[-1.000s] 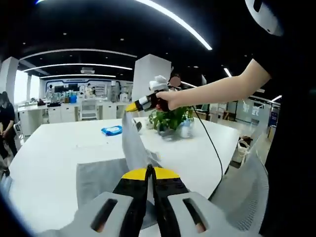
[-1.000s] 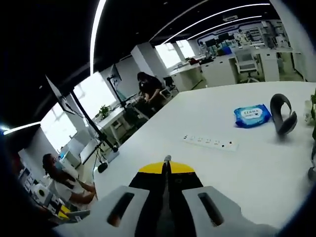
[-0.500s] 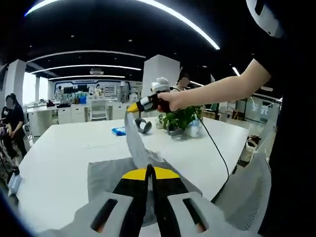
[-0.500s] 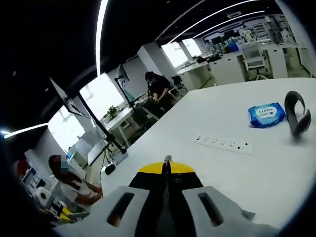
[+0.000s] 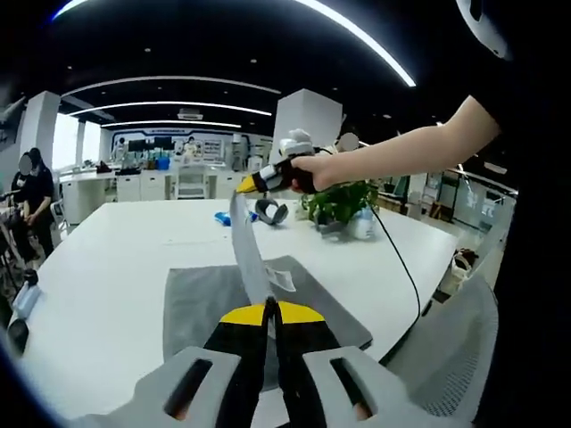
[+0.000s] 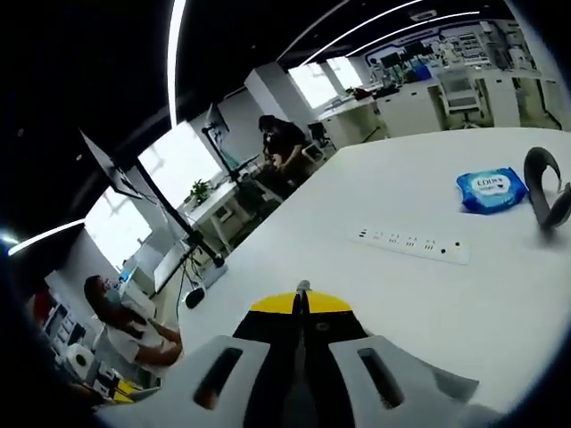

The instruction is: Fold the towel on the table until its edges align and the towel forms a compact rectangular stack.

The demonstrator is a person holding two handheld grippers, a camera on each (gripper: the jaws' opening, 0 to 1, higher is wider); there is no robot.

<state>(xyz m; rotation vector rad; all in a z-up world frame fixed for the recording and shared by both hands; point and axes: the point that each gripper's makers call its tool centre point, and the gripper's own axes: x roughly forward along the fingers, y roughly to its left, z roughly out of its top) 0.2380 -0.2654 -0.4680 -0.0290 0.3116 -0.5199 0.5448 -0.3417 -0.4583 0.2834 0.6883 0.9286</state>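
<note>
A grey rectangular cloth towel (image 5: 210, 308) lies spread on the white table (image 5: 107, 259), one edge lifted into a taut strip between two grippers. The left gripper (image 5: 270, 308), yellow-tipped with grey jaws, has its jaws pressed together on the near end of that strip. The right gripper (image 5: 241, 189), held in a person's hand (image 5: 308, 174), is clamped on the far end, raised above the table; its own view shows its tip (image 6: 302, 289) closed. Farther along the table sit a blue wipes packet (image 6: 491, 186), a white power strip (image 6: 410, 244), a dark curved headset (image 6: 549, 185) and a green potted plant (image 5: 339, 203).
</note>
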